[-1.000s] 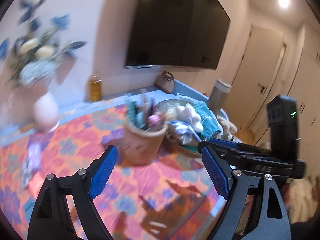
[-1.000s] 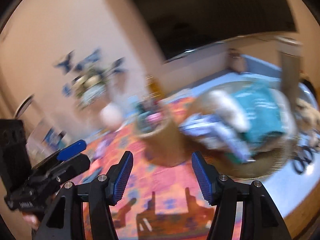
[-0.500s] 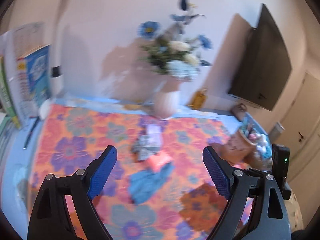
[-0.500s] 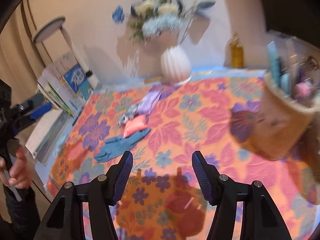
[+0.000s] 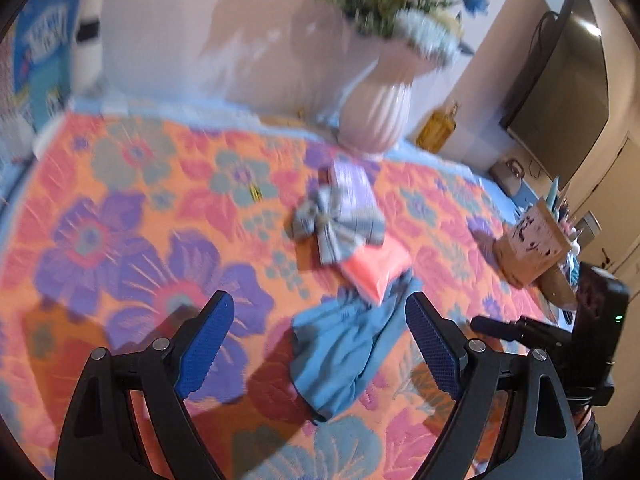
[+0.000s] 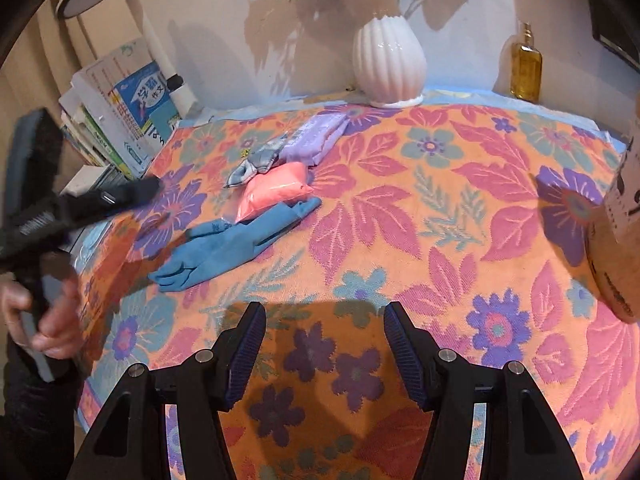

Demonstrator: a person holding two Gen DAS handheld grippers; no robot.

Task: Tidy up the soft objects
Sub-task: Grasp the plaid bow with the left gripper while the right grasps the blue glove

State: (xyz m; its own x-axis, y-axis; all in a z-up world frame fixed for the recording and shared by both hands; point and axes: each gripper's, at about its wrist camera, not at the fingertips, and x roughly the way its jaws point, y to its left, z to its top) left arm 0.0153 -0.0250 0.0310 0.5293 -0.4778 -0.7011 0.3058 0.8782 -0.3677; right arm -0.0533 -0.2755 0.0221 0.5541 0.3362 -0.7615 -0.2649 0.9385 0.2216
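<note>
A blue rubber glove [image 5: 344, 344] [image 6: 232, 240] lies on the flowered cloth, with a pink soft pack [image 5: 376, 270] [image 6: 272, 190], a grey-striped cloth bow [image 5: 336, 226] [image 6: 252, 166] and a lilac pack [image 5: 352, 182] [image 6: 316, 138] behind it. My left gripper [image 5: 316, 340] is open and empty, just above the glove. It shows blurred at the left of the right wrist view [image 6: 80, 204]. My right gripper [image 6: 324, 348] is open and empty over bare cloth, right of the glove.
A white vase with flowers [image 6: 388, 64] and an amber bottle [image 6: 526, 66] stand at the back by the wall. Books [image 6: 128, 108] lean at the left edge. A tan paper bag of items [image 5: 532, 240] stands at the right.
Both grippers swung left from the basket and bag toward the soft items. The left gripper has come down close over the blue glove. Both stay open.
</note>
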